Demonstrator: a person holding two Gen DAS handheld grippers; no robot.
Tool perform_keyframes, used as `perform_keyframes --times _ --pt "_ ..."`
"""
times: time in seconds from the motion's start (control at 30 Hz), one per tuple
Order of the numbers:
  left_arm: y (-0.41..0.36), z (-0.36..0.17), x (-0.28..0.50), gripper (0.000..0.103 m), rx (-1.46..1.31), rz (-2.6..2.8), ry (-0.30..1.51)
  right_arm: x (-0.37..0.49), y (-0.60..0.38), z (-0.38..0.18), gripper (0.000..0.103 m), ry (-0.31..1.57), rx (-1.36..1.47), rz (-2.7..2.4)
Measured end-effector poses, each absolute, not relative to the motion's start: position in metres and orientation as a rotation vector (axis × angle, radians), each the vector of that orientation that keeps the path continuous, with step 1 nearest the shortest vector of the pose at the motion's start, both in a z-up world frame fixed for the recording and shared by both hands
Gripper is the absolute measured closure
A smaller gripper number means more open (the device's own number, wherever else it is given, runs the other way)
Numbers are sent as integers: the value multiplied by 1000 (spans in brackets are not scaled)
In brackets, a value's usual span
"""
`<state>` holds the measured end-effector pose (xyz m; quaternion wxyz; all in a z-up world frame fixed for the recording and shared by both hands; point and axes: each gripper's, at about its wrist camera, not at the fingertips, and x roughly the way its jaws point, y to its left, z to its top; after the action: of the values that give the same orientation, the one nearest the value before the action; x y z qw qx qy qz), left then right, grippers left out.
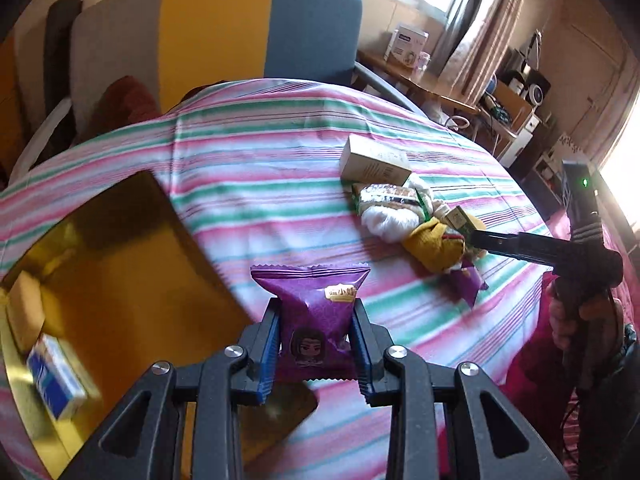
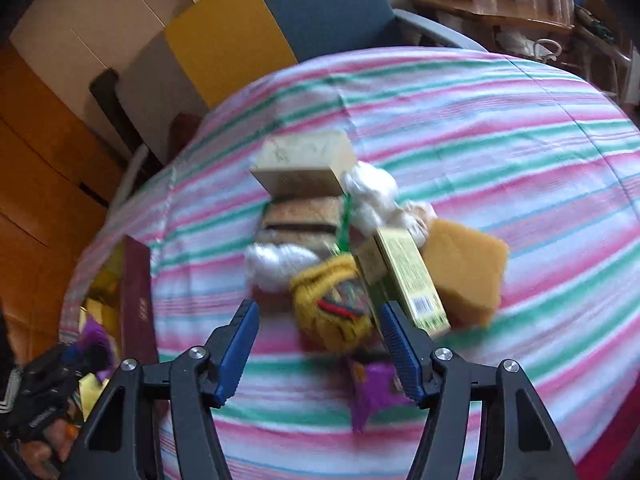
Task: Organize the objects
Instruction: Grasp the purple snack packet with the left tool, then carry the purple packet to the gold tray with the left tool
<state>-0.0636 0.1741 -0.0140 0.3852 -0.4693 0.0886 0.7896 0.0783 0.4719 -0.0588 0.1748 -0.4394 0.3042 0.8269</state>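
My left gripper (image 1: 315, 312) is shut on a purple snack packet (image 1: 312, 312) and holds it above the striped cloth beside the gold-lined box (image 1: 120, 280). That box holds a blue and white carton (image 1: 56, 380) and a pale yellow block (image 1: 24, 316). My right gripper (image 2: 318, 320) is open over the pile, its fingers either side of a yellow knitted pouch (image 2: 332, 312). The pile also has a beige box (image 2: 304, 168), a green box (image 2: 412, 276), an orange sponge (image 2: 464, 268), white fluff (image 2: 368, 192), a wrapped snack bar (image 2: 300, 216) and a second purple packet (image 2: 372, 392).
A round table with a pink, green and white striped cloth (image 1: 260, 168) bears everything. A blue and yellow chair (image 1: 256, 24) stands behind it. A wooden shelf with boxes and electronics (image 1: 500, 92) is at the far right. The box's maroon outer wall (image 2: 136, 300) shows left.
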Motion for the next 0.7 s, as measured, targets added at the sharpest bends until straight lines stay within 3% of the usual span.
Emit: perform_keyframes --times 0.2,0.53,0.57,0.6,0.7 --pt "134 -20 -59 71 -1233 2027 136 100 479 -67 24 880 -1353 2200" --pt "64 -24 -52 71 -1264 2088 16 70 476 -98 17 710 -1541 2056" --pt "53 -24 -52 71 -1268 2108 4 67 475 -102 23 689 -1564 2047" --pt "44 -24 -52 71 -1272 2122 -4 64 472 -107 52 652 -1602 2038" --pt "10 -23 -52 71 -1295 2184 -43 58 462 -107 59 557 -1632 2049"
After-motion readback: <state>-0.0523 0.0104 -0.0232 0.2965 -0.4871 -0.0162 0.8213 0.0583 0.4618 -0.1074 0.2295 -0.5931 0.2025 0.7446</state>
